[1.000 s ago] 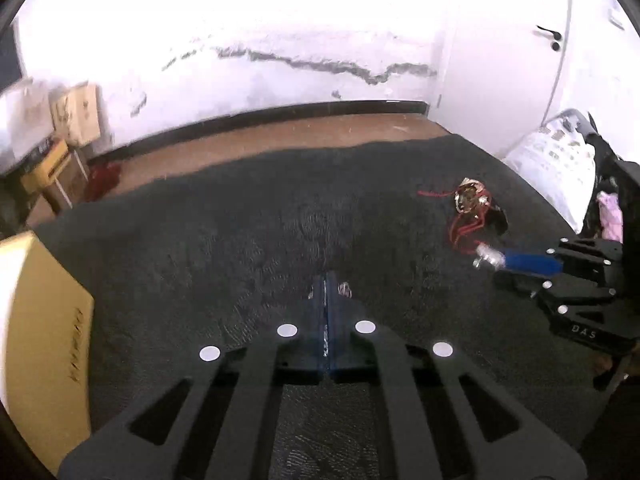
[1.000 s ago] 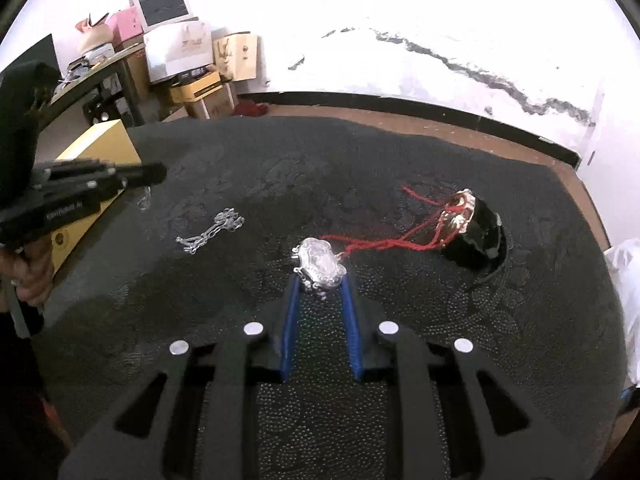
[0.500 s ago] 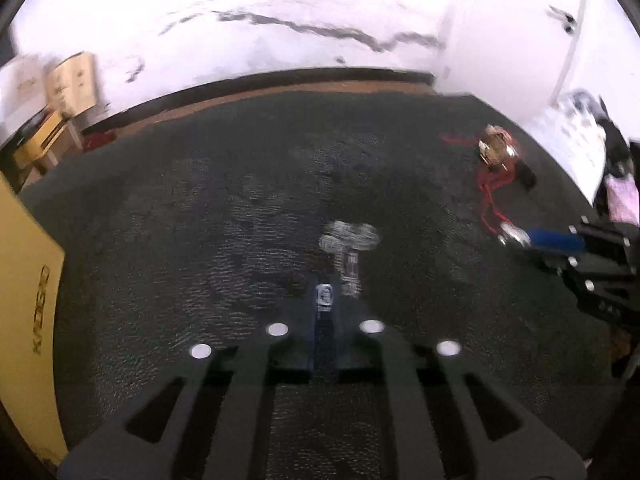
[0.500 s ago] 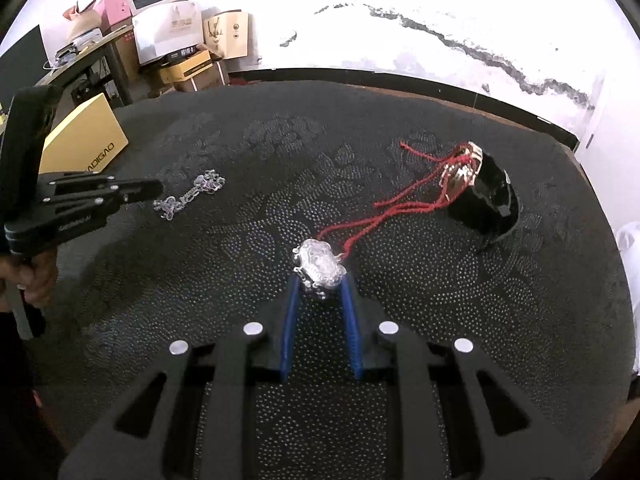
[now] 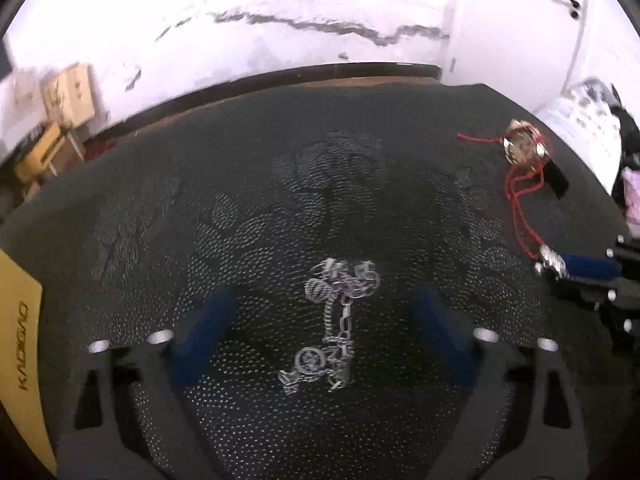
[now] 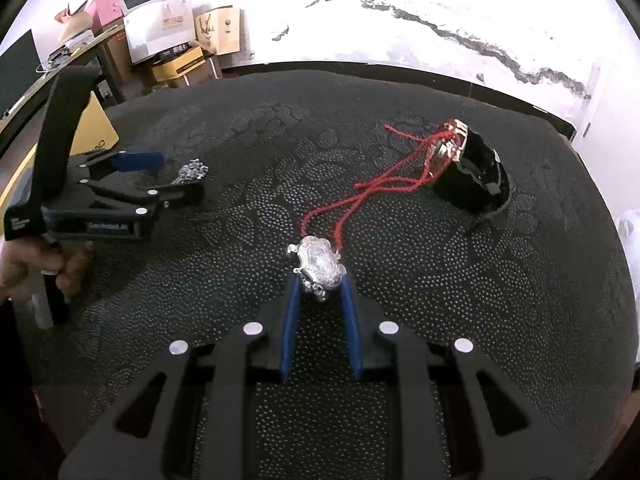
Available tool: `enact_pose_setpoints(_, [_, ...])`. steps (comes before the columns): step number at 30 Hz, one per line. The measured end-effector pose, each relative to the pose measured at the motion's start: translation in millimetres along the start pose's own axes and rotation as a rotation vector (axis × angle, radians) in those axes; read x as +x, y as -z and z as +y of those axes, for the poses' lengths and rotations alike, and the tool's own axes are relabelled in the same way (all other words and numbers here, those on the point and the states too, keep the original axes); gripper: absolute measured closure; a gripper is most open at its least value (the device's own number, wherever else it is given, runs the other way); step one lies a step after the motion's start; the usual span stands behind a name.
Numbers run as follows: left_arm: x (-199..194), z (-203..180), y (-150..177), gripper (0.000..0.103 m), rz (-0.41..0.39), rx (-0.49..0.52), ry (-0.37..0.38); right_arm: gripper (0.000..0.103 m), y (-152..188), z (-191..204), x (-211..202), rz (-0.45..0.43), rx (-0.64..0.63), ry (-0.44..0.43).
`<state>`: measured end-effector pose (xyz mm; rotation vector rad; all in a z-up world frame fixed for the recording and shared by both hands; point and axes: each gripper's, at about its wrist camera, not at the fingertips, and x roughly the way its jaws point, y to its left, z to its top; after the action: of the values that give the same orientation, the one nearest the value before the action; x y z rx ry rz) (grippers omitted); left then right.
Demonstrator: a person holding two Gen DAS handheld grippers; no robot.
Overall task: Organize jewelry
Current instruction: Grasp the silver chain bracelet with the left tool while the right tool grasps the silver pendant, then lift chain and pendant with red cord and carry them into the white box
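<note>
Between the left claw's point(image 5: 324, 320) wide-spread fingers lies a blurred chain point(image 5: 334, 324). Right claw point(image 6: 319, 280) grips a pendant point(image 6: 318, 266); its cord point(image 6: 372, 188) ends unseen in a pouch point(image 6: 472, 178)

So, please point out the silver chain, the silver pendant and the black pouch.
silver chain point(image 5: 338, 320), left wrist view, middle links.
silver pendant point(image 6: 318, 262), right wrist view, embossed face.
black pouch point(image 6: 474, 178), right wrist view, side wall.

One silver chain point(image 5: 334, 320), one silver pendant point(image 6: 318, 264) on one red cord point(image 6: 376, 188), one black cup point(image 6: 472, 180), two hand-held grippers
</note>
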<state>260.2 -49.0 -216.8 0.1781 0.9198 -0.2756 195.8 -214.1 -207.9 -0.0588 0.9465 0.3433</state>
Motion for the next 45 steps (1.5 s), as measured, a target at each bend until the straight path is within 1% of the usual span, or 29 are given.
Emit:
enact_pose_setpoints(1, [-1.4,-3.9,0.4,0.037,-0.007,0.013,0.004,0.081,-0.5,0.6,0.4,0.0,-0.002,0.002])
enact_pose_setpoints(2, [-2.0,-5.9,0.0,0.042,-0.01,0.016,0.006,0.081,-1.6,1.2,0.8,0.001,-0.003,0.003])
enact_pose_setpoints(4, [-3.3,-9.5,-0.6,0.066,-0.016,0.019,-0.008,0.081,-2.5,1.8,1.5,0.002,-0.001,0.004])
enact_pose_setpoints(5, [-3.9,-10.4,-0.1,0.067,-0.018,0.018,-0.018,0.081,-3.3,2.6,1.9,0.003,-0.006,0.009])
enact_pose_setpoints(6, [-5.0,-10.5,1.3,0.075,-0.019,0.014,-0.03,0.081,-3.1,3.4,2.0,0.003,-0.012,0.013])
enact_pose_setpoints(7, [-6.0,-11.4,2.9,0.094,-0.022,0.021,-0.039,0.081,-3.5,5.2,2.6,0.002,-0.02,0.019])
enact_pose_setpoints(8, [-6.5,-12.4,3.2,0.098,-0.022,0.032,-0.045,0.081,-4.0,6.7,2.9,0.002,-0.03,0.027])
enact_pose_setpoints(11, [-7.8,-12.8,4.4,0.098,-0.016,0.021,-0.04,0.081,-5.4,11.7,4.2,0.003,-0.044,0.044])
enact_pose_setpoints(14, [-12.6,-7.3,1.6,0.098,-0.004,-0.018,-0.012,0.081,-7.5,14.5,-0.4,-0.009,-0.039,0.036])
enact_pose_setpoints(15, [-15.3,-5.1,-0.3,0.098,-0.007,-0.017,-0.014,0.081,-8.6,15.3,-4.5,-0.017,-0.041,0.033])
enact_pose_setpoints(24, [-70.8,2.0,-26.0,0.098,-0.06,-0.04,0.027,0.081,-35.0,22.4,-53.1,-0.113,-0.026,-0.001])
enact_pose_setpoints(30, [-126.6,12.9,-42.3,0.098,-0.066,-0.092,0.075,0.081,-64.6,38.0,-98.5,-0.188,-0.042,0.015])
enact_pose_setpoints(35, [-175.1,22.2,-49.8,0.098,-0.092,-0.098,0.063,0.081,-90.7,55.8,-141.9,-0.233,-0.035,-0.001])
enact_pose_setpoints(38, [-205.5,28.5,-55.0,0.098,-0.102,-0.096,0.058,0.081,-109.0,73.4,-177.6,-0.253,-0.056,-0.007])
enact_pose_setpoints(42, [-249.0,40.4,-58.2,0.098,-0.126,-0.098,0.031,0.081,-132.4,93.5,-217.1,-0.252,-0.069,-0.032])
enact_pose_setpoints(45, [-278.5,47.8,-59.0,0.098,-0.141,-0.103,0.025,0.081,-152.2,110.2,-245.0,-0.234,-0.072,-0.072])
